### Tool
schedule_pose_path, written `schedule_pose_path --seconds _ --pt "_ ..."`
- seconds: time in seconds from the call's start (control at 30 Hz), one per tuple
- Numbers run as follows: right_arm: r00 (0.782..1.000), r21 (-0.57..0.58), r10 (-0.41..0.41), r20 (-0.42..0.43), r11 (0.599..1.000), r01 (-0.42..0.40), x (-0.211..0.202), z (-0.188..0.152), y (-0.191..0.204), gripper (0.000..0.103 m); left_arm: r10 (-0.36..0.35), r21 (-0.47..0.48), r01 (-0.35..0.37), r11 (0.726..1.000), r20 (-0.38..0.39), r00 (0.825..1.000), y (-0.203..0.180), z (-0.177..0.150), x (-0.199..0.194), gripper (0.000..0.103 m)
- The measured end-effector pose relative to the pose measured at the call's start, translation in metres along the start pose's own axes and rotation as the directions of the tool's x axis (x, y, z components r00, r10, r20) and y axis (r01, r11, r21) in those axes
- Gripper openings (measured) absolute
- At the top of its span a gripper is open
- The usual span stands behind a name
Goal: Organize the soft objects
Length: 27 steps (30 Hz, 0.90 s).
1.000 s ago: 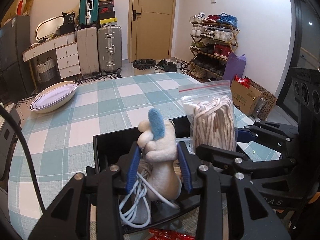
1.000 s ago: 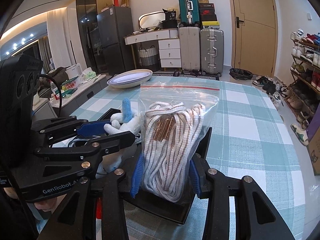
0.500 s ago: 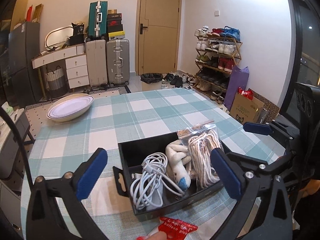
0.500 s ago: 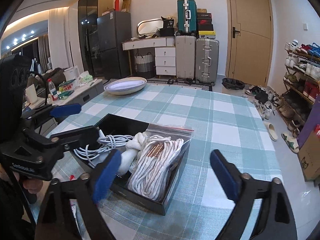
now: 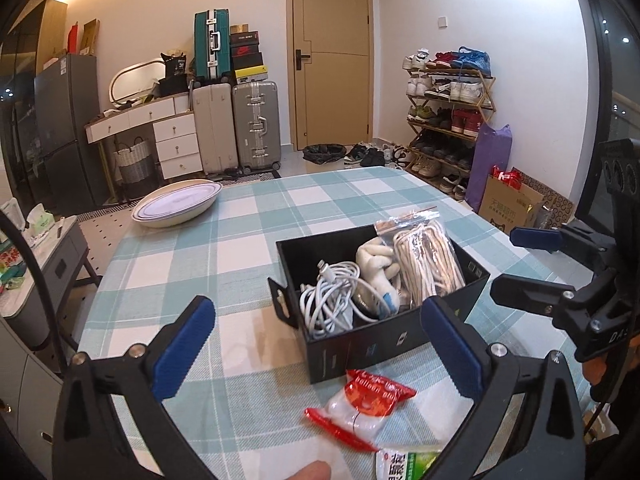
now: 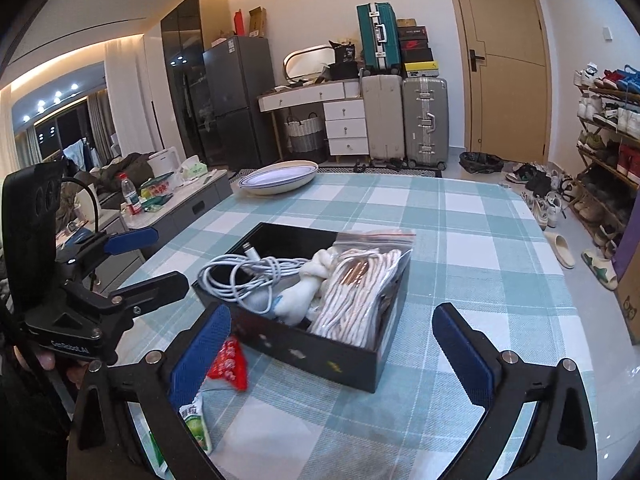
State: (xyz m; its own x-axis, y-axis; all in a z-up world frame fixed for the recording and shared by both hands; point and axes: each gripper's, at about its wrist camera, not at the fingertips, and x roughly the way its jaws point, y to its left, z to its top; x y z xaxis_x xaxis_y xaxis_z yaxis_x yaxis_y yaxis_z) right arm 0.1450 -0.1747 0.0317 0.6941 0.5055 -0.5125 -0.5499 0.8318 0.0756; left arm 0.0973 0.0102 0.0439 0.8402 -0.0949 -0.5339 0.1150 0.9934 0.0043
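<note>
Both grippers, the left gripper [image 5: 316,348] and the right gripper [image 6: 330,344], are wide open and hold nothing. The white cable coil [image 5: 330,298], white plush toy [image 5: 376,270] and clear bag of striped rope [image 5: 426,258] sit in the black box [image 5: 384,342]. The red and white snack packet [image 5: 362,410] lies outside, just beside the box; a sloppy grab could crush it or shove it away.

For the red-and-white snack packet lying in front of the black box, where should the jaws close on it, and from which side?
Probably across the puffy white middle of the red-and-white packet, coming down from above with the left gripper, which is open and nearest. The packet lies flat on the table, clear of the black box, and its crimped red ends look thin and slippery.
</note>
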Motion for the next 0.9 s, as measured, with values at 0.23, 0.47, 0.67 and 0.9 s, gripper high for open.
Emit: schedule_pose_path --seconds 0.23,0.47,0.67,0.9 --pt "0.999 -0.030 0.038 -0.019 0.999 -0.038 -0.008 -0.010 0.015 0.102 0.032 -0.003 -0.032 0.999 -0.013 0.999 0.002 -0.014 -0.010 0.103" --pt "0.996 -0.047 0.071 -0.056 0.996 -0.074 -0.008 -0.026 0.025 0.102 0.050 -0.020 -0.050 0.999 -0.031 0.998 0.009 -0.023 -0.014 0.103" --pt "0.992 -0.062 0.100 -0.076 0.993 -0.104 -0.005 -0.033 0.033 0.102 0.069 -0.030 -0.070 0.997 -0.040 0.997 0.011 -0.028 -0.014 0.103" --pt "0.985 -0.085 0.134 -0.109 0.986 -0.143 0.002 -0.038 0.045 0.102 0.067 -0.018 -0.068 0.998 -0.063 0.996 0.009 -0.033 -0.010 0.103"
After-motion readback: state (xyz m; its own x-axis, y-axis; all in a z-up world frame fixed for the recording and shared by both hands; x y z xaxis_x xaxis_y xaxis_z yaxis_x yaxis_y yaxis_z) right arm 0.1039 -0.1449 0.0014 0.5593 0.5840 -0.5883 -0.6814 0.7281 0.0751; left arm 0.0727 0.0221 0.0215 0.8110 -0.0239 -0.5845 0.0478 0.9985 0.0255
